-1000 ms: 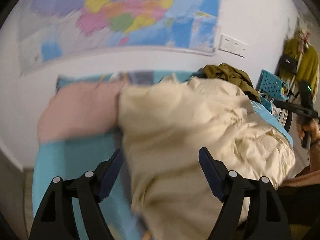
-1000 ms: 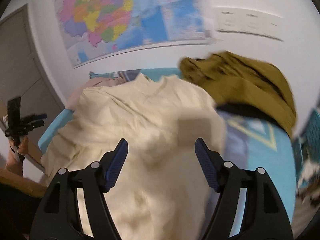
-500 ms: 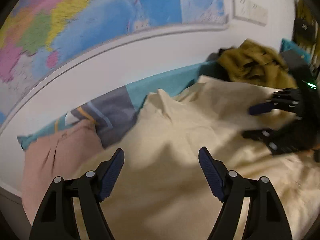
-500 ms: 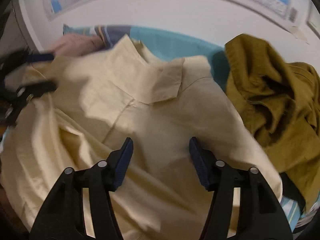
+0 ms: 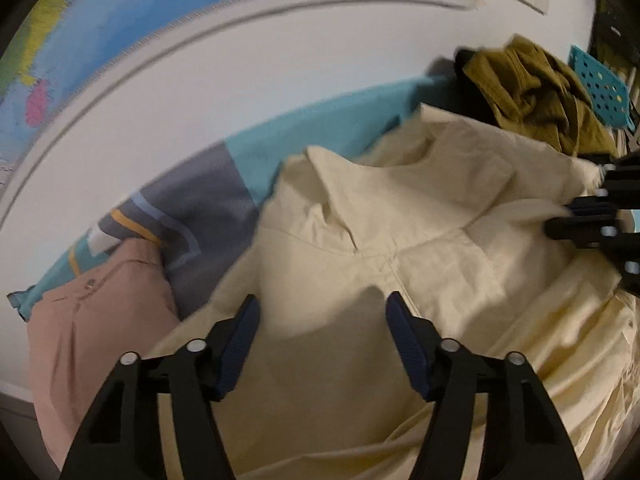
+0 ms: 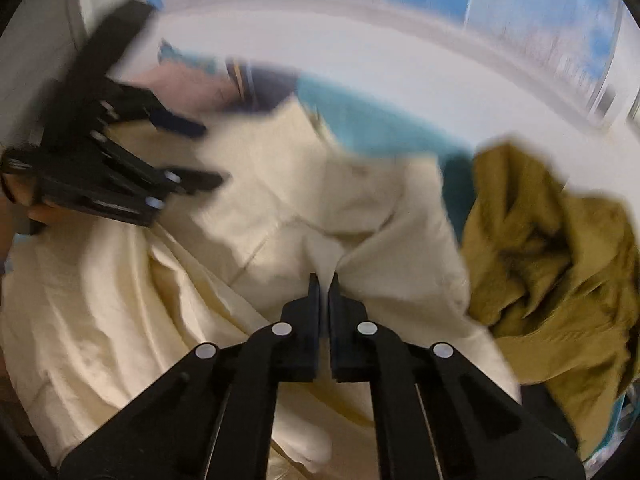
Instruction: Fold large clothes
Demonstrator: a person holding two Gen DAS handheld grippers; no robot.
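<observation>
Cream shirt [image 5: 400, 264]: large, collared, spread rumpled over a teal-and-grey bed cover [image 5: 320, 136], collar toward the wall at 12 o'clock, body trailing to 6 o'clock. Right hand-held gripper [image 6: 324, 280]: jaws together, pinched on a ridge of cream cloth just below the collar, toward the shirt's 3 o'clock edge in the left wrist view. Left hand-held gripper [image 5: 320, 312]: jaws apart, nothing between them, poised over the shirt's back panel, collar at its 12 o'clock, near shoulder at its 10 o'clock. Olive garment [image 6: 552, 264]: heaped at 3 o'clock of the right hand-held gripper, touching or overlapping the shirt's edge; which of the two, not resolvable through blur. Pink garment [image 5: 92, 340]: at 9 o'clock of the left hand-held gripper, just beside the shirt. Wall map [image 5: 160, 20] above, at 12 o'clock. Risks, as judged: thin pinch of cloth on the right likely to slip free under a hard pull, slack fabric giving little to bite on; one-sided lift while the left stays unclamped likely to skew the shirt and bunch the collar; olive heap likely to drag along or trap the sleeve if the edge runs beneath it; open left jaws likely to gather two layers at once where wrinkles stack.
</observation>
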